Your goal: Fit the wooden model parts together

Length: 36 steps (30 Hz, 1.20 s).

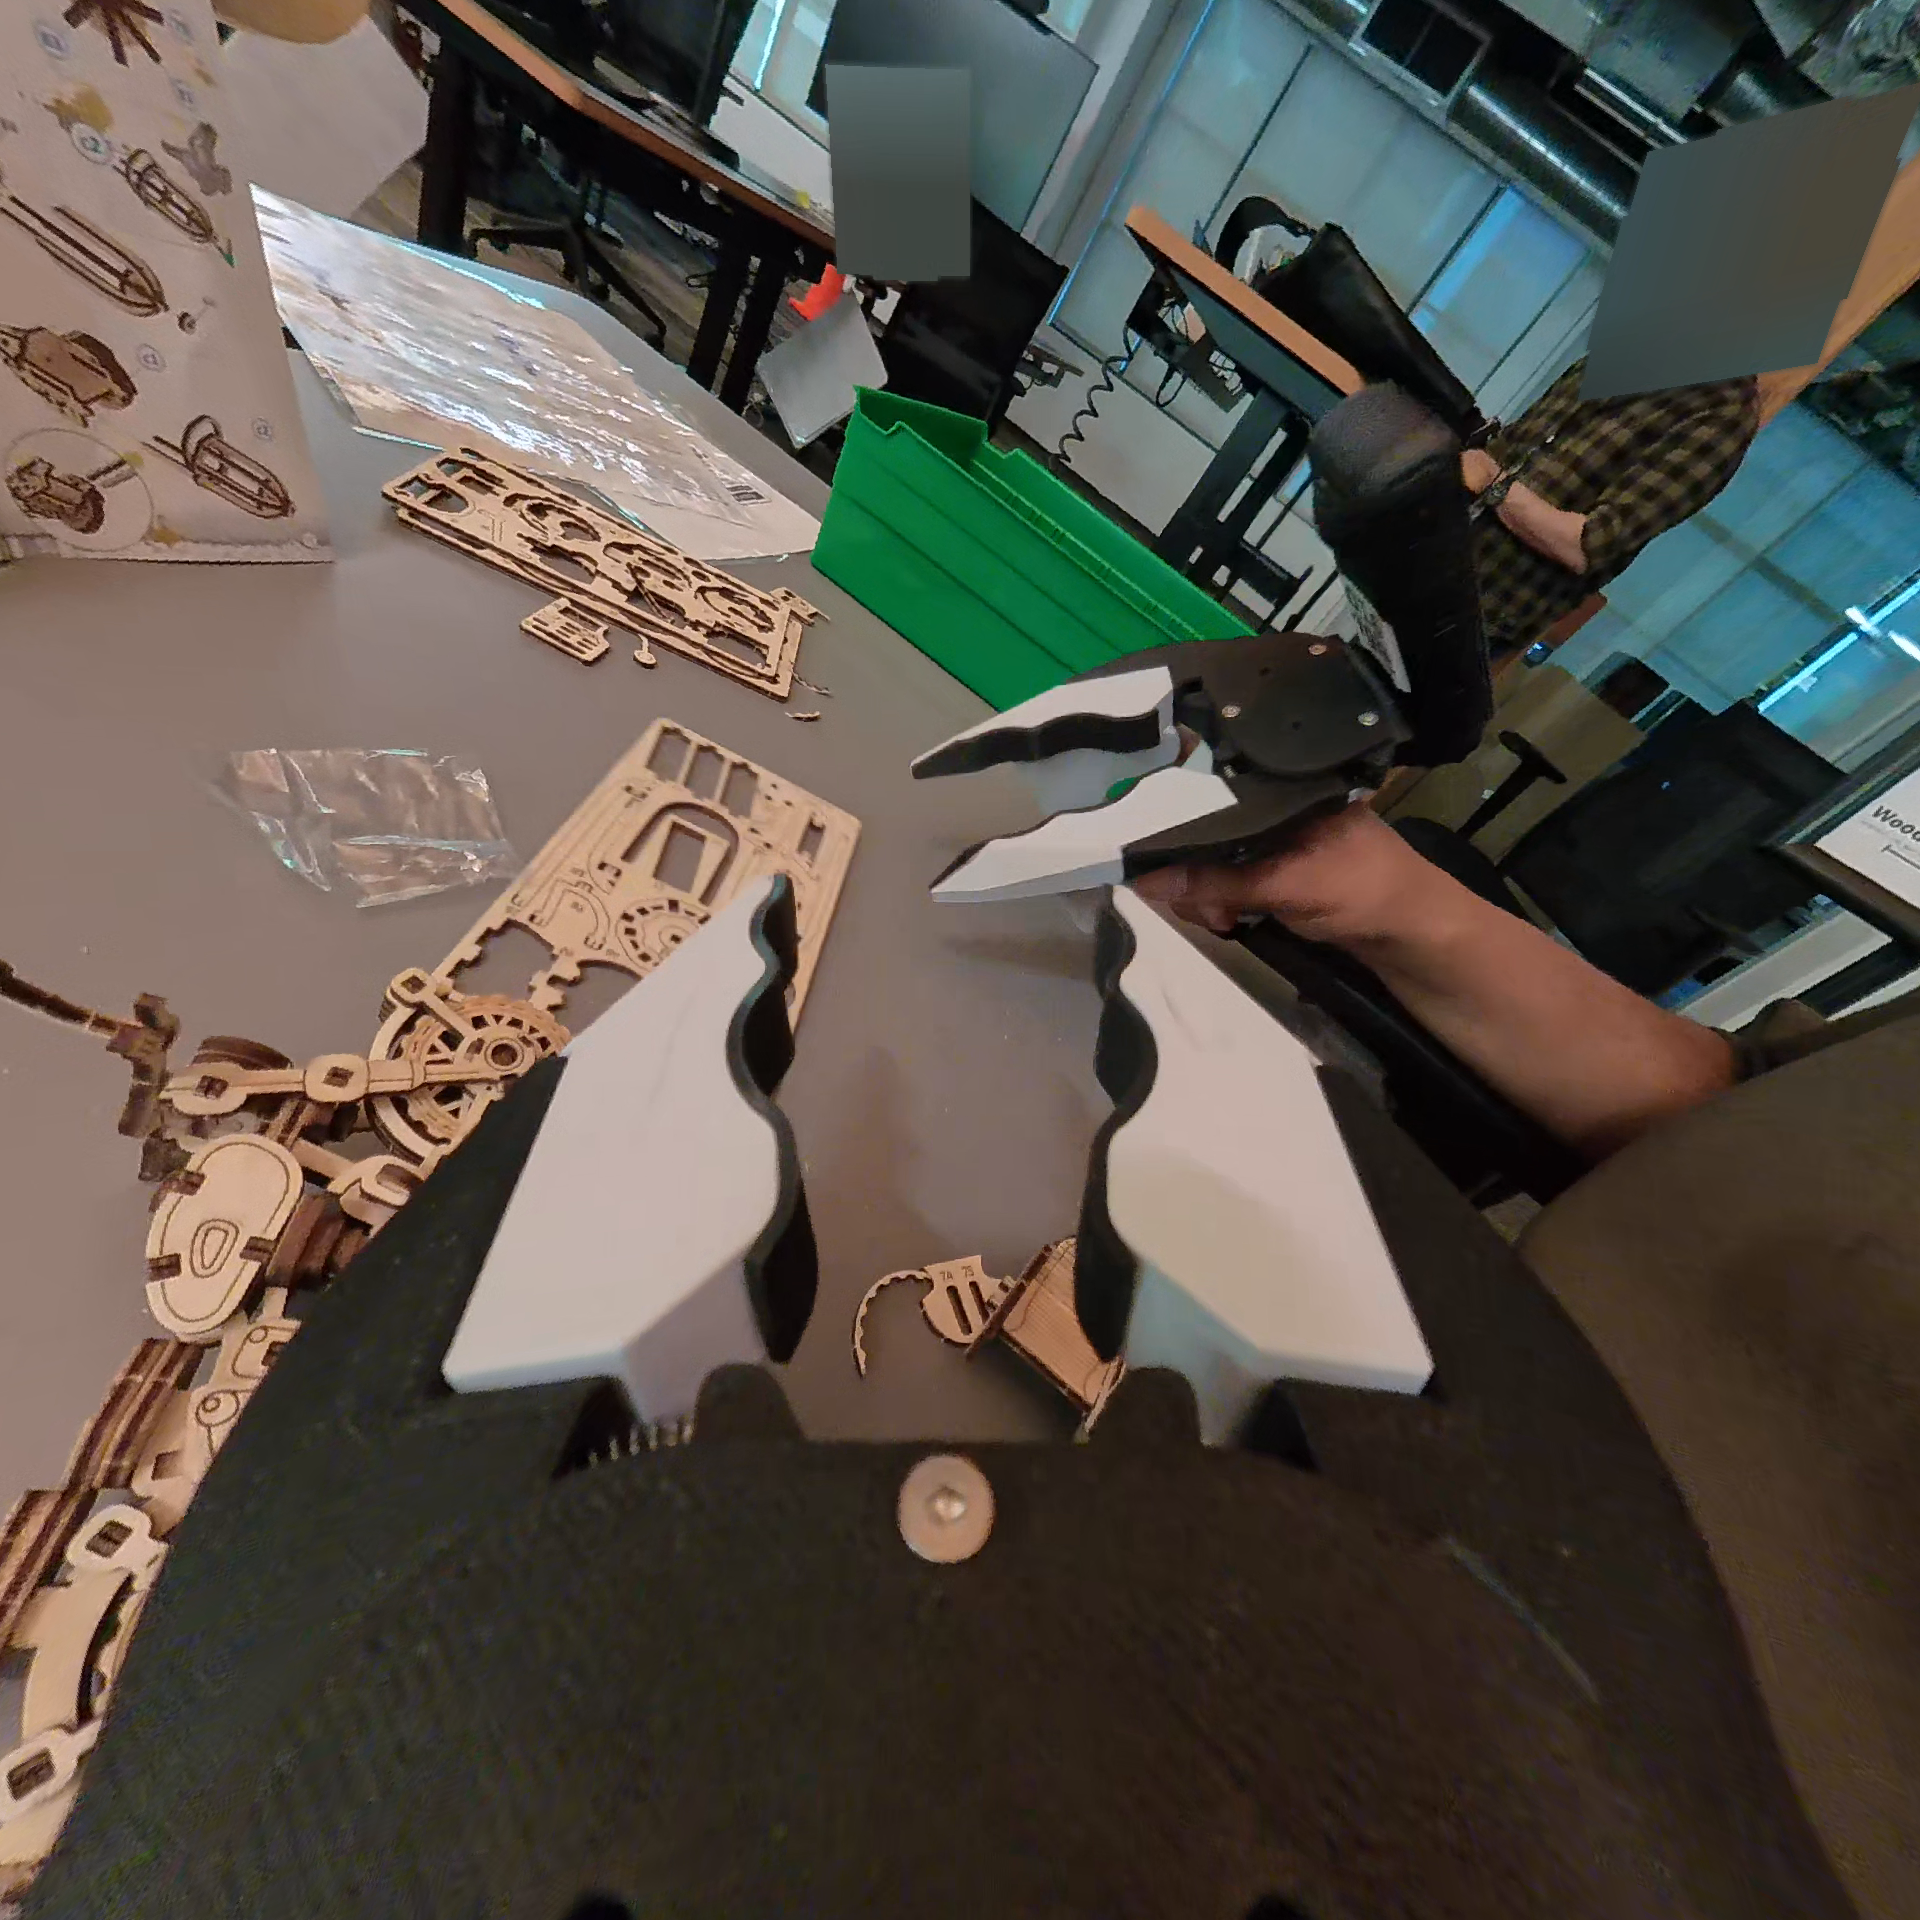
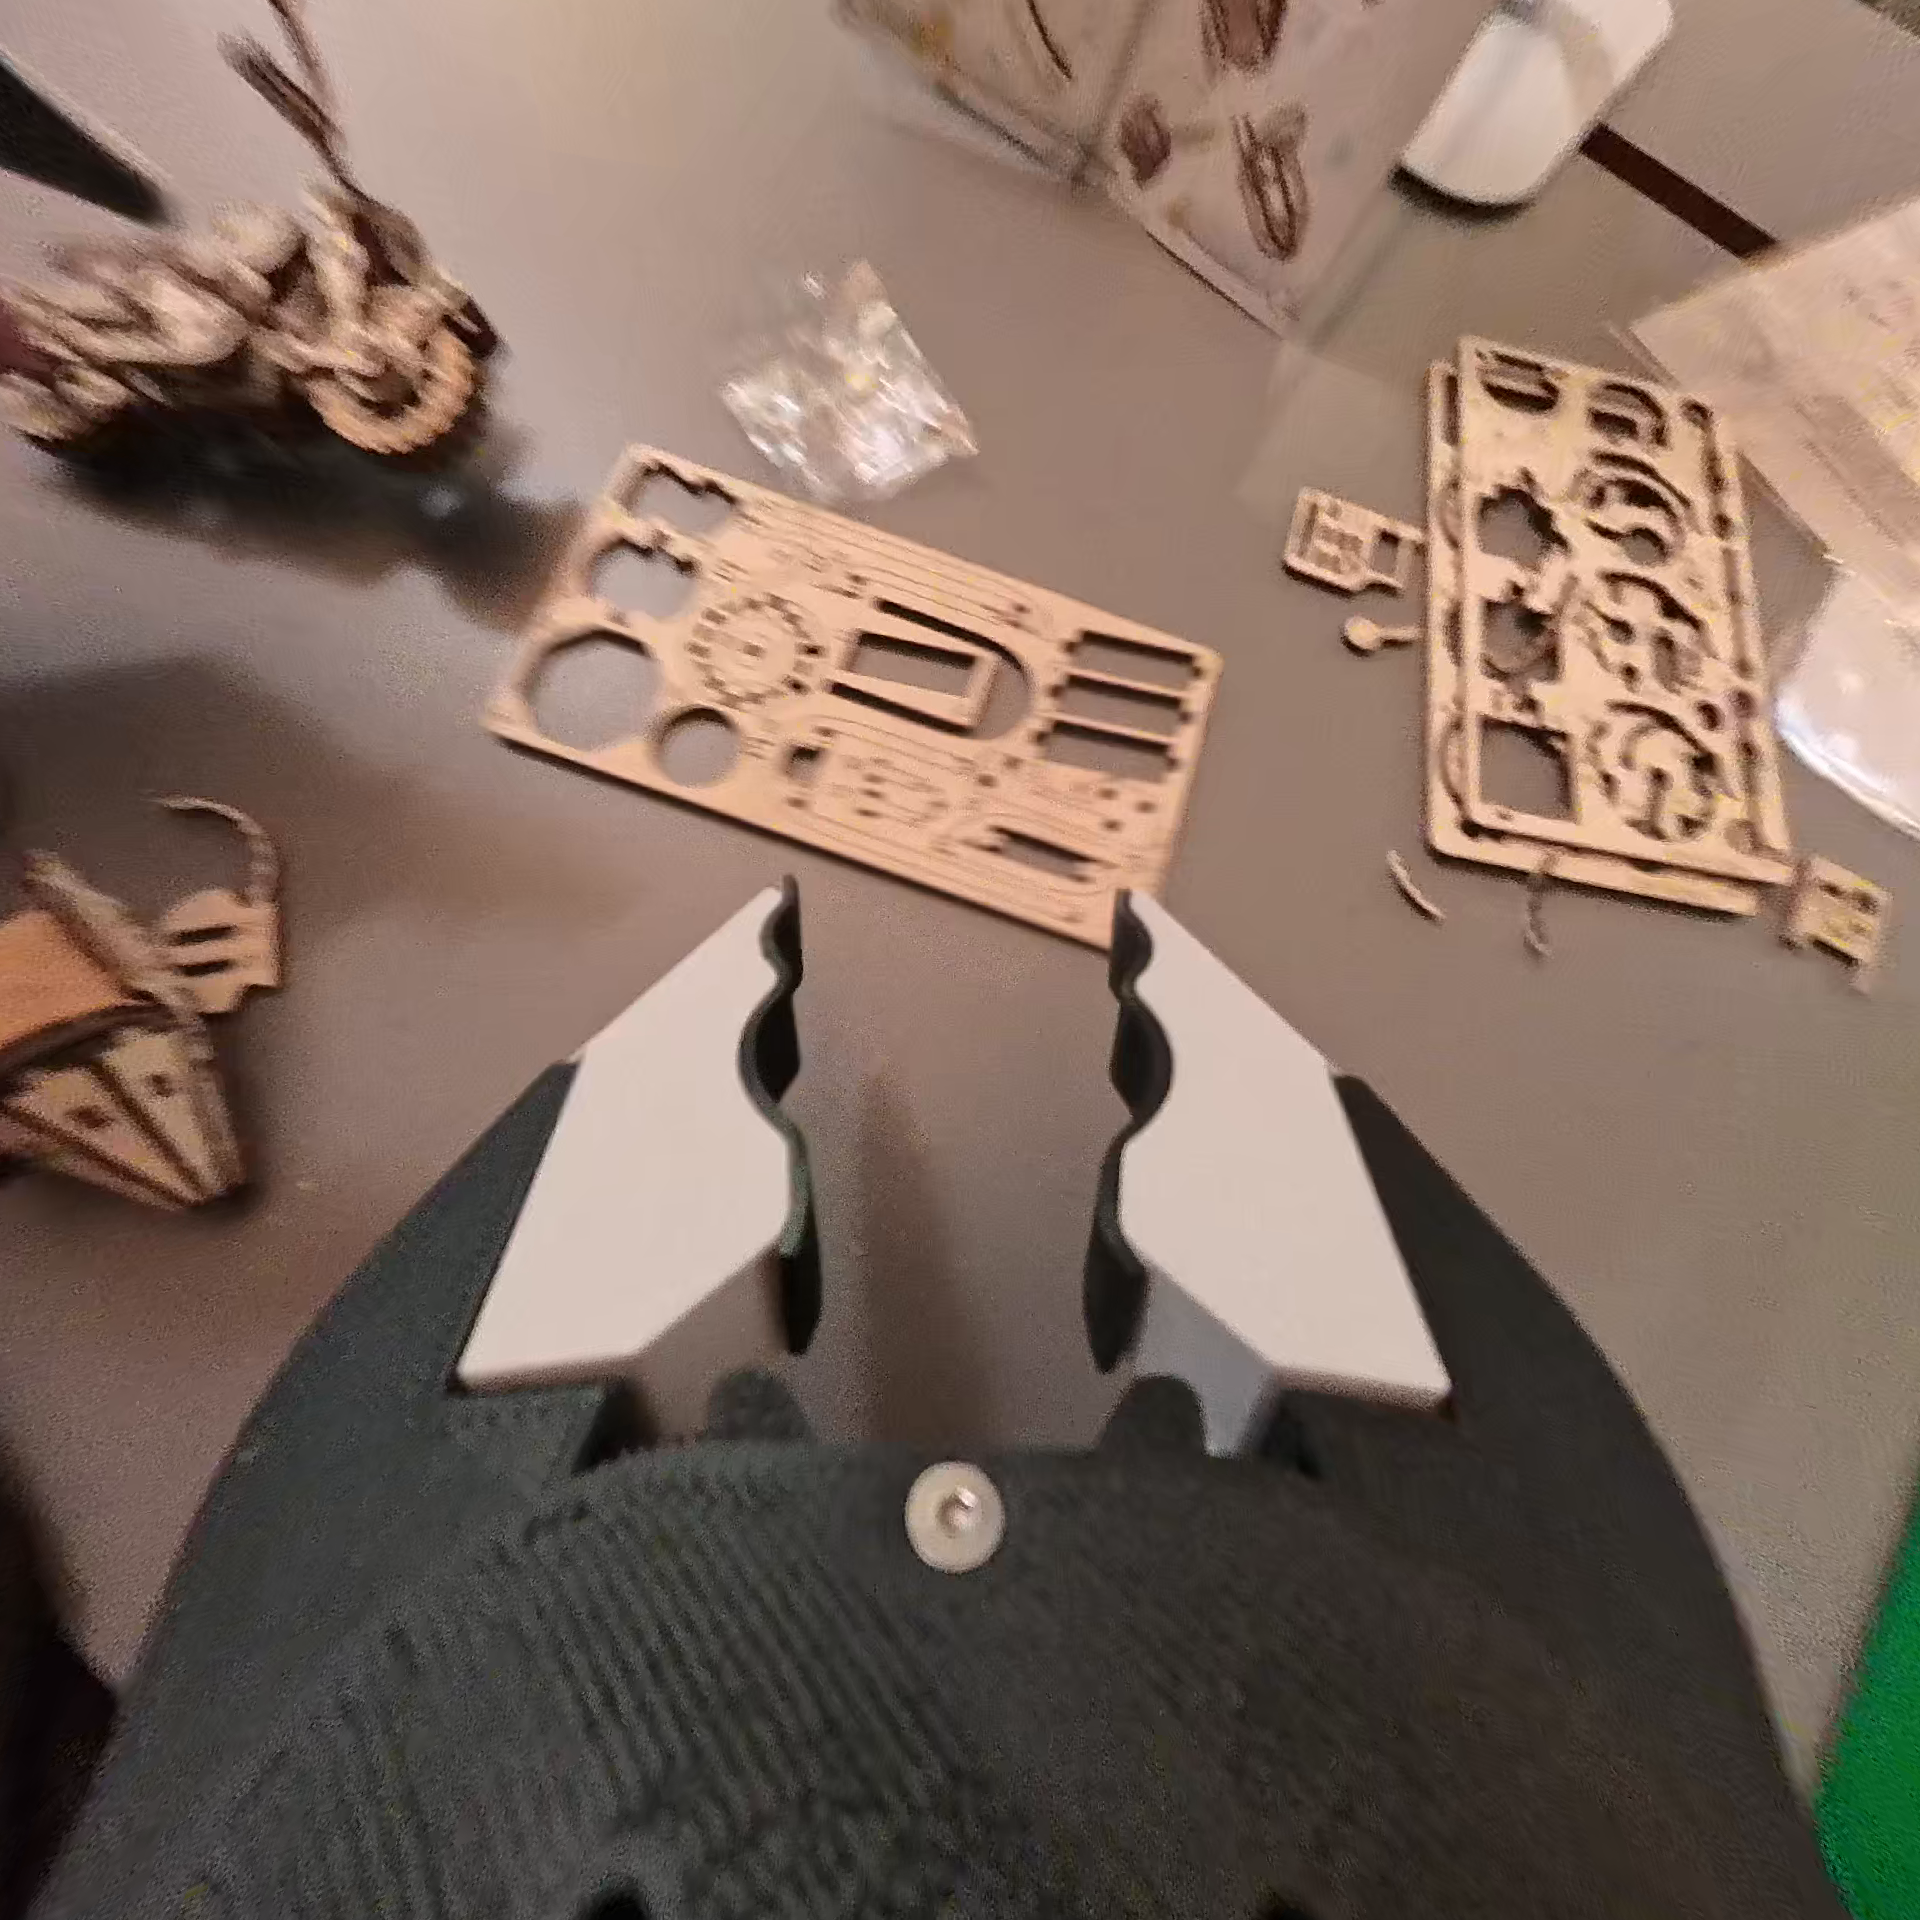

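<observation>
Both tools, left tool (image 1: pixel 940 904) and right tool (image 2: pixel 956 914), hang empty with fingers apart above the punched wooden sheet (image 2: pixel 862 696).

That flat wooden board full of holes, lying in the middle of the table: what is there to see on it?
The wooden sheet is a thin, pale rectangle of what looks like laser-cut plywood, lying flat on the grey table. Many pieces have already been taken out, leaving round holes at one end and rectangular windows at the other, with a toothed gear outline and fine cut lines between. A crumpled clear plastic bag lies just beyond it, apart. Neither claw touches it; the right claw, open and empty, hangs in front of its near edge.
</observation>
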Motion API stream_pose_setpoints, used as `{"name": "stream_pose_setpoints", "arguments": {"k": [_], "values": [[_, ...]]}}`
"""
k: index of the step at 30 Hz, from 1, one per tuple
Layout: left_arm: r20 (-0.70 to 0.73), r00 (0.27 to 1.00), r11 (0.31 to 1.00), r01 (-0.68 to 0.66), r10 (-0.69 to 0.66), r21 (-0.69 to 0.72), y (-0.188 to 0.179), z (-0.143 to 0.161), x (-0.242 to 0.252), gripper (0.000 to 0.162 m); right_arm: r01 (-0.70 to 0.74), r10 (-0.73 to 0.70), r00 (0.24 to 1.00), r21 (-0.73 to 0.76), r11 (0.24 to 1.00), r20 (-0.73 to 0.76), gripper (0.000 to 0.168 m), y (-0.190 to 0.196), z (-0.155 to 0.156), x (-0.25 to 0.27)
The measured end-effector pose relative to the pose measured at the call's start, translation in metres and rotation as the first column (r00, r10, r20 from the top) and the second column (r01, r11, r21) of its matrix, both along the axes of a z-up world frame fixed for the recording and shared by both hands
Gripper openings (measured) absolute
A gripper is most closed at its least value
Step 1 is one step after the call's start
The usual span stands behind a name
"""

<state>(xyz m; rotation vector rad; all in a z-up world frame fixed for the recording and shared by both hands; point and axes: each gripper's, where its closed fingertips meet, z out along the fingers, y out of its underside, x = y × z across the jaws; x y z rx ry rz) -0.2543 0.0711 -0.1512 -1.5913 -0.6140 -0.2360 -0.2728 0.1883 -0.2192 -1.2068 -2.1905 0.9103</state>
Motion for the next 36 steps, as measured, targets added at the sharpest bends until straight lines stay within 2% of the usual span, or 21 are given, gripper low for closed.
{"name": "stream_pose_setpoints", "arguments": {"k": [2, 9, 13, 16, 19, 22, 29, 33, 36], "values": [[0.006, 1.000, 1.000, 0.001, -0.001, 0.001, 0.000, -0.001, 0.000, 0.056, -0.047, 0.047, 0.999, -0.046, 0.998, 0.005, 0.056, -0.014, 0.001, 0.003], [0.022, 1.000, 1.000, 0.006, -0.006, 0.005, 0.003, -0.002, 0.000, 0.056, -0.208, 0.211, 0.977, 0.080, 0.975, -0.026, 0.053, -0.043, -0.009, -0.008], [0.034, 0.999, 1.000, 0.020, -0.020, 0.008, 0.006, -0.003, 0.003, 0.055, -0.289, 0.289, 0.957, 0.059, 0.956, 0.003, 0.054, -0.053, -0.011, -0.023], [0.023, 1.000, 1.000, 0.017, -0.017, 0.003, 0.005, -0.002, 0.004, 0.055, -0.319, 0.318, 0.948, 0.059, 0.946, 0.027, 0.057, -0.053, -0.011, -0.042], [0.004, 1.000, 1.000, 0.003, -0.003, -0.006, 0.002, -0.002, 0.001, 0.055, -0.316, 0.312, 0.948, 0.090, 0.945, 0.055, 0.041, -0.047, -0.012, -0.060], [0.009, 1.000, 1.000, -0.002, 0.002, -0.004, 0.001, -0.003, -0.001, 0.054, -0.282, 0.270, 0.956, 0.104, 0.954, 0.117, 0.036, -0.037, -0.020, -0.069], [0.031, 0.999, 1.000, 0.019, -0.019, 0.006, 0.004, -0.003, 0.000, 0.055, -0.306, 0.298, 0.938, 0.021, 0.952, 0.179, 0.036, -0.037, -0.037, -0.062], [0.026, 1.000, 1.000, 0.018, -0.018, 0.007, 0.002, -0.002, 0.001, 0.055, -0.371, 0.356, 0.896, 0.006, 0.929, 0.265, 0.028, -0.027, -0.037, -0.039], [0.028, 1.000, 1.000, 0.013, -0.014, 0.014, 0.000, -0.001, 0.000, 0.055, -0.382, 0.367, 0.883, -0.005, 0.924, 0.292, 0.015, -0.012, -0.037, -0.023]]}}
